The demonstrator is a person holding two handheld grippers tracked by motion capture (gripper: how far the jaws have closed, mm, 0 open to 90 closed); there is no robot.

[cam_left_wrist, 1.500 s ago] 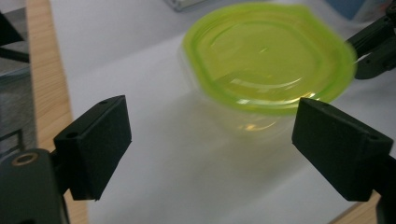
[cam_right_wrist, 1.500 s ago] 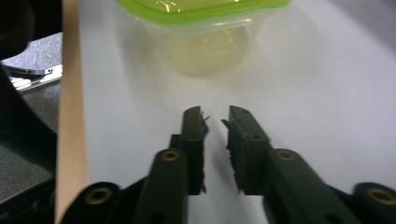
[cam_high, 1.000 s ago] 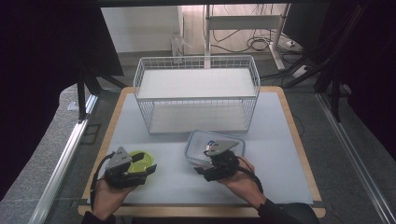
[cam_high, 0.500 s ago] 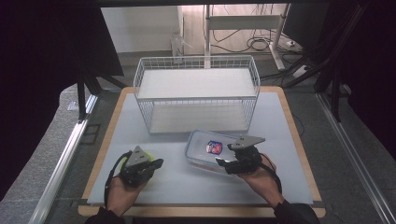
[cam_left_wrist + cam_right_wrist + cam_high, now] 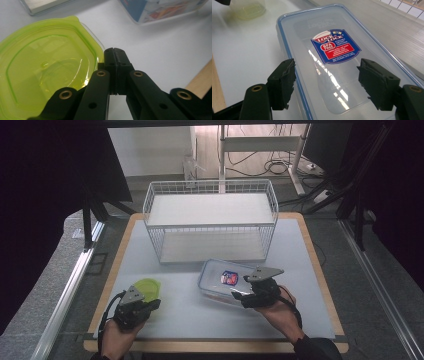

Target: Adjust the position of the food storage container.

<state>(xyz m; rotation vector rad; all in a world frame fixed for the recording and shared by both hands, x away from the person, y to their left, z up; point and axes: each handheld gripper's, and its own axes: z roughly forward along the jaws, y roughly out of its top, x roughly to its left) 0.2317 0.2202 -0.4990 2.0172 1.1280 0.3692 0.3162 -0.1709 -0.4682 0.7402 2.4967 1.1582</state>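
On the worktop (image 5: 180, 285), the left gripper (image 5: 115, 53) is resting beside the green lid (image 5: 45, 67), jaws having just closed empty; the right gripper (image 5: 325, 85) is straddling the clear box (image 5: 332, 50), jaws wide, since moving off it.

The green lid (image 5: 47, 72) runs off the left and bottom edges in the left gripper view, and the left gripper (image 5: 115, 53) covers part of its rim. Whether the pressed-together pads pinch that rim cannot be told. The clear container (image 5: 332, 65) is cut off at the bottom edge; its sticker's small print is unreadable
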